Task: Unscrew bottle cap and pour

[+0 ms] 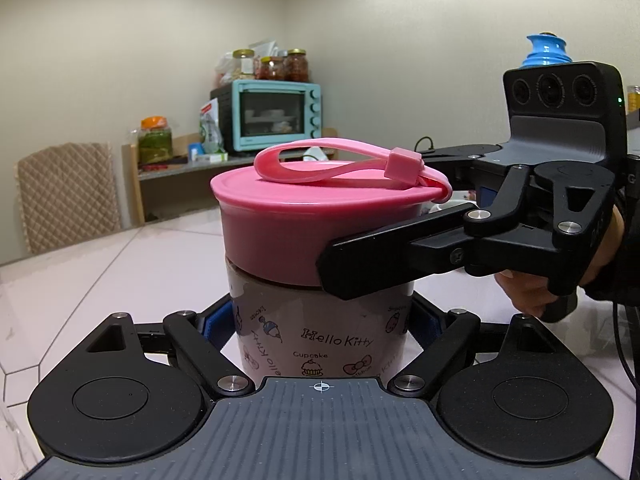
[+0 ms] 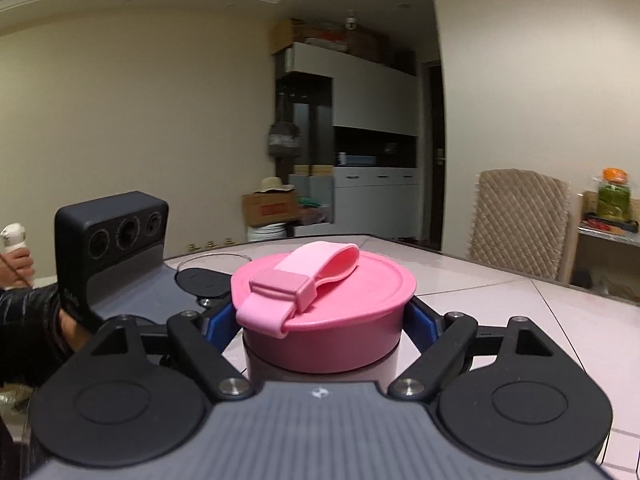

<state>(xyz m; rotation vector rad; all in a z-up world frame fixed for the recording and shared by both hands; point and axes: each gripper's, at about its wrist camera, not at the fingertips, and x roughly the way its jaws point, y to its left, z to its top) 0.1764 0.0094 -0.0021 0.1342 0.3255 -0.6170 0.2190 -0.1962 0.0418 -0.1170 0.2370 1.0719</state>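
Observation:
A Hello Kitty bottle [image 1: 320,340] with a pink screw cap [image 1: 296,224] and a pink strap loop [image 1: 320,160] stands upright on the white table. My left gripper [image 1: 320,324] is shut on the bottle's body below the cap. My right gripper [image 2: 320,316] is shut on the pink cap [image 2: 332,320], its blue pads on both sides. In the left wrist view the right gripper [image 1: 400,240] reaches in from the right, one finger across the cap's lower rim. The left gripper's body [image 2: 116,248] shows at the left in the right wrist view.
The white tiled table [image 1: 100,280] extends behind the bottle. A glass rim [image 2: 212,258] shows behind the left gripper. A quilted chair [image 1: 68,196] stands at the table's far side. A shelf with a teal toaster oven [image 1: 272,116] and jars lies beyond.

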